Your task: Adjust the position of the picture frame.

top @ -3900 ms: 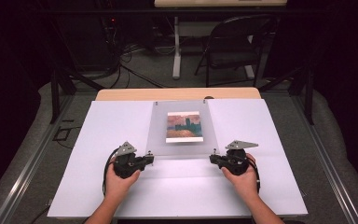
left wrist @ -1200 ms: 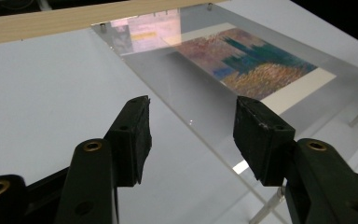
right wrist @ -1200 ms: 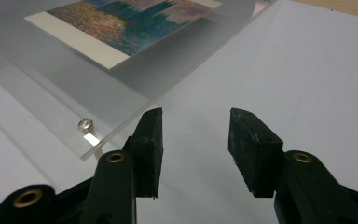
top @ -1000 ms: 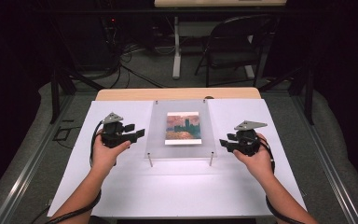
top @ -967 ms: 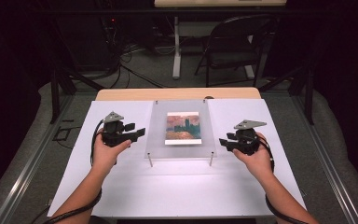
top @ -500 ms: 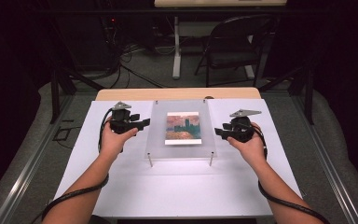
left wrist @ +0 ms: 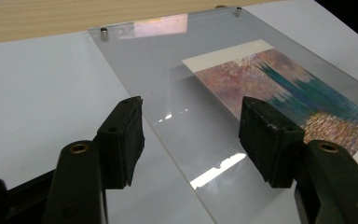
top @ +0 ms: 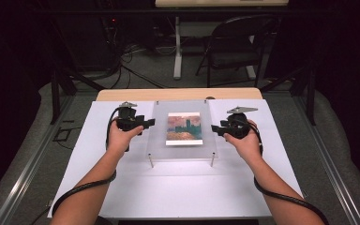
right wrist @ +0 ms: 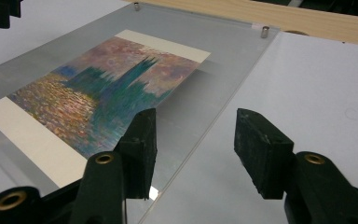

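Note:
A clear acrylic plate (top: 183,129) stands on short metal posts at the middle of the white table, with a painted card (top: 184,128) of a sunset and towers under it. My left gripper (top: 147,123) is open at the plate's left edge; in the left gripper view that edge (left wrist: 168,140) runs between the jaws. My right gripper (top: 214,129) is open at the plate's right edge (right wrist: 214,126), one jaw over the plate and one over the table. The card (right wrist: 98,93) lies close to the right gripper's left jaw. Nothing is held.
A white sheet (top: 178,187) covers the table, with a wooden strip (top: 178,93) along the far edge. Metal posts (top: 151,160) stick out at the plate's corners. A folding chair (top: 234,47) and a desk leg stand behind the table.
Both grippers have moved forward from the near side of the table and inward, ending at the plate's left and right edges. The plate and card have not moved.

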### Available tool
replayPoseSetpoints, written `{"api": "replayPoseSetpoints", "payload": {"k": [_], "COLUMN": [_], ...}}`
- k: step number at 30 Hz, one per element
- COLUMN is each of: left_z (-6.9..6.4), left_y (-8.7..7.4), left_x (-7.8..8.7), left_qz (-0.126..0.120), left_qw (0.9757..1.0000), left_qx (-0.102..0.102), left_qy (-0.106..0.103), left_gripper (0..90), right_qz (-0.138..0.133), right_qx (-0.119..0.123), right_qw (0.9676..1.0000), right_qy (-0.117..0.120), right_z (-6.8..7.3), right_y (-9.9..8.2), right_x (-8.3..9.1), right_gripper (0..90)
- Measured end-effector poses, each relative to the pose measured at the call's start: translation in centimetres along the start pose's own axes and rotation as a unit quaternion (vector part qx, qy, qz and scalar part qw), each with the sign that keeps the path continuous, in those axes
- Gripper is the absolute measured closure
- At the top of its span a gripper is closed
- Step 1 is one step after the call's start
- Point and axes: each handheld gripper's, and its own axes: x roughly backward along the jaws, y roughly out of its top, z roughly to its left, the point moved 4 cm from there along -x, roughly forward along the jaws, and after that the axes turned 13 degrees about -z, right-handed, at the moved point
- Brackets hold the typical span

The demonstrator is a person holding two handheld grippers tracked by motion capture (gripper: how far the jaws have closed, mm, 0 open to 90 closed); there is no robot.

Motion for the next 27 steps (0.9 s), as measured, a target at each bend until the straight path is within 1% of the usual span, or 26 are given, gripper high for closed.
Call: {"api": "replayPoseSetpoints", "payload": {"k": [1, 5, 6, 8, 9, 13, 17, 19, 22, 24, 26, 27], "left_z": [0.0, -0.2, -0.2, -0.2, -0.2, -0.1, 0.2, 0.3, 0.4, 0.3, 0.2, 0.2], "left_y": [0.0, -0.2, -0.3, -0.4, -0.5, -0.7, -0.9, -1.0, -1.2, -1.3, -1.4, -1.5], "left_x": [-0.1, -0.6, -0.7, -1.0, -1.2, -1.7, -2.1, -2.3, -2.6, -2.9, -3.1, -3.2], "left_qz": [0.001, 0.010, 0.007, 0.011, 0.011, 0.011, 0.016, 0.015, 0.018, 0.020, 0.025, 0.026], "left_qw": [1.0000, 0.9999, 0.9998, 0.9998, 0.9997, 0.9992, 0.9990, 0.9987, 0.9985, 0.9982, 0.9982, 0.9982], "left_qx": [0.003, 0.011, 0.014, 0.016, 0.018, 0.036, 0.040, 0.046, 0.049, 0.056, 0.054, 0.053], "left_qy": [0.000, 0.006, 0.008, 0.010, 0.013, 0.009, 0.013, 0.013, 0.013, 0.011, 0.008, 0.007], "left_gripper": [40.2, 40.4, 40.5, 40.5, 40.5, 40.5, 40.8, 40.7, 40.7, 40.7, 40.7, 40.7], "right_qz": [0.003, 0.016, 0.017, 0.019, 0.021, 0.023, 0.027, 0.029, 0.032, 0.033, 0.038, 0.040], "right_qx": [0.000, -0.014, -0.021, -0.032, -0.037, -0.057, -0.065, -0.075, -0.091, -0.100, -0.107, -0.106], "right_qw": [1.0000, 0.9998, 0.9996, 0.9993, 0.9991, 0.9981, 0.9975, 0.9967, 0.9953, 0.9944, 0.9934, 0.9934], "right_qy": [0.000, 0.005, 0.006, 0.008, 0.005, 0.004, 0.006, 0.005, 0.009, 0.012, 0.015, 0.016], "right_z": [0.0, -0.1, -0.2, -0.3, -0.4, -0.5, -0.8, -1.0, -1.1, -1.1, -1.0, -1.0], "right_y": [0.0, -0.2, -0.2, -0.4, -0.4, -0.5, -0.4, -0.4, -0.4, -0.5, -0.5, -0.6], "right_x": [-0.1, -0.8, -1.0, -1.4, -1.6, -2.2, -2.6, -2.8, -3.1, -3.3, -3.6, -3.6], "right_gripper": [49.4, 49.5, 49.5, 49.9, 50.2, 50.8, 50.9, 50.3, 49.3, 48.5, 47.9, 47.7]}}
